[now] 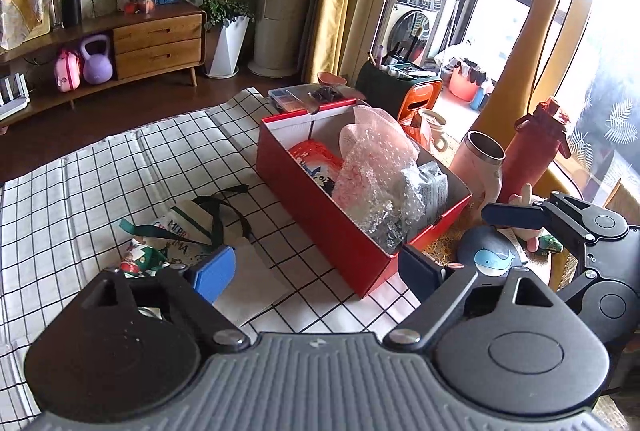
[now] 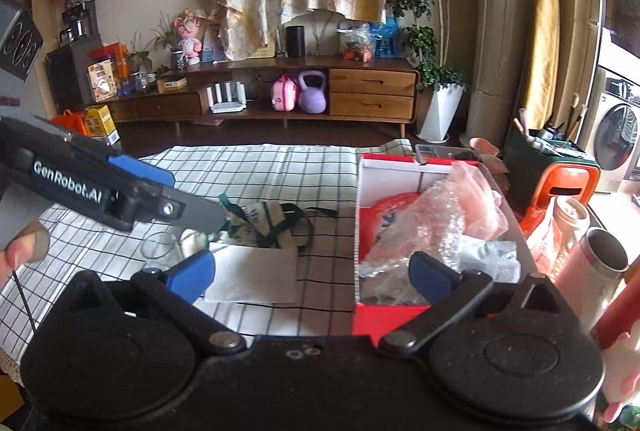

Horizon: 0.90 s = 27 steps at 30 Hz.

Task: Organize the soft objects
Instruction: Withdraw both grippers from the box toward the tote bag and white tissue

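Observation:
A red box (image 1: 320, 227) (image 2: 362, 215) stands on the checked tablecloth (image 1: 80, 191) and holds bubble wrap (image 1: 372, 183) (image 2: 424, 227), pink wrap and plastic packets. A Christmas cloth bag with green straps (image 1: 188, 227) (image 2: 264, 219) lies left of the box beside a white paper sheet (image 1: 248, 283) (image 2: 256, 271). My left gripper (image 1: 316, 271) is open and empty, low over the sheet and the box corner. My right gripper (image 2: 316, 275) is open and empty, near the box's front edge. The right gripper also shows at the right of the left wrist view (image 1: 520, 215).
A pink tumbler (image 1: 480, 159) (image 2: 596, 259), a red bottle (image 1: 536, 151) and a round blue whale object (image 1: 490, 257) stand right of the box. A clear glass (image 2: 158, 247) sits left of the bag. A wooden sideboard (image 2: 280, 91) is behind the table.

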Available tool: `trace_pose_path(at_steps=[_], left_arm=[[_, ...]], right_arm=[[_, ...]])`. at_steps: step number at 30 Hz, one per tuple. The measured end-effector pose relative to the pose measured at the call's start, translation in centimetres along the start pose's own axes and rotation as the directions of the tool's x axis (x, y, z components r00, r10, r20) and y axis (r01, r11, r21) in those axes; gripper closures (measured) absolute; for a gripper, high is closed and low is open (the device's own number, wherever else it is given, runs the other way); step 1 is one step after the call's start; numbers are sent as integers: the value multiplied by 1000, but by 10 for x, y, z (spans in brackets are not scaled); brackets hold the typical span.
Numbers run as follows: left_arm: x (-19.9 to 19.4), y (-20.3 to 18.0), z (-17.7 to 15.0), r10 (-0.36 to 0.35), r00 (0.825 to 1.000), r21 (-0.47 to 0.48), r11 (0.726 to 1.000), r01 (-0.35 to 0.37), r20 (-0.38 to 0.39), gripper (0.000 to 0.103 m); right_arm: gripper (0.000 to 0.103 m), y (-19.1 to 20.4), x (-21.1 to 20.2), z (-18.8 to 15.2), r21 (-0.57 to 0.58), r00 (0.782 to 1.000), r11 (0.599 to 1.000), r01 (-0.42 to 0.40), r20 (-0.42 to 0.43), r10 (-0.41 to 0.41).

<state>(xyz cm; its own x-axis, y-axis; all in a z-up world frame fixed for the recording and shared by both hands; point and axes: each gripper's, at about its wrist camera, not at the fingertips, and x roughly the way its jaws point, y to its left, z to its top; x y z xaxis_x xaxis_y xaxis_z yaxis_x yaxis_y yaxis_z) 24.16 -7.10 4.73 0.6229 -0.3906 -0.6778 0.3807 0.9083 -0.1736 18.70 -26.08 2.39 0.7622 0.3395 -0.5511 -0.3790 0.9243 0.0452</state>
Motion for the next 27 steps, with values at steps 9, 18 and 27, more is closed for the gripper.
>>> trace_pose_path(at_steps=[9, 18, 27], left_arm=[[-21, 58, -1, 67, 998, -18, 998, -67, 13, 0], [4, 117, -2, 82, 996, 52, 995, -80, -31, 0], [69, 168, -11, 55, 992, 59, 997, -49, -111, 0]], right_arm=[[0, 28, 19, -2, -18, 998, 999, -42, -43, 41], [0, 45, 55, -11, -19, 992, 998, -59, -110, 57], [0, 52, 114, -23, -16, 976, 996, -86, -202, 81]])
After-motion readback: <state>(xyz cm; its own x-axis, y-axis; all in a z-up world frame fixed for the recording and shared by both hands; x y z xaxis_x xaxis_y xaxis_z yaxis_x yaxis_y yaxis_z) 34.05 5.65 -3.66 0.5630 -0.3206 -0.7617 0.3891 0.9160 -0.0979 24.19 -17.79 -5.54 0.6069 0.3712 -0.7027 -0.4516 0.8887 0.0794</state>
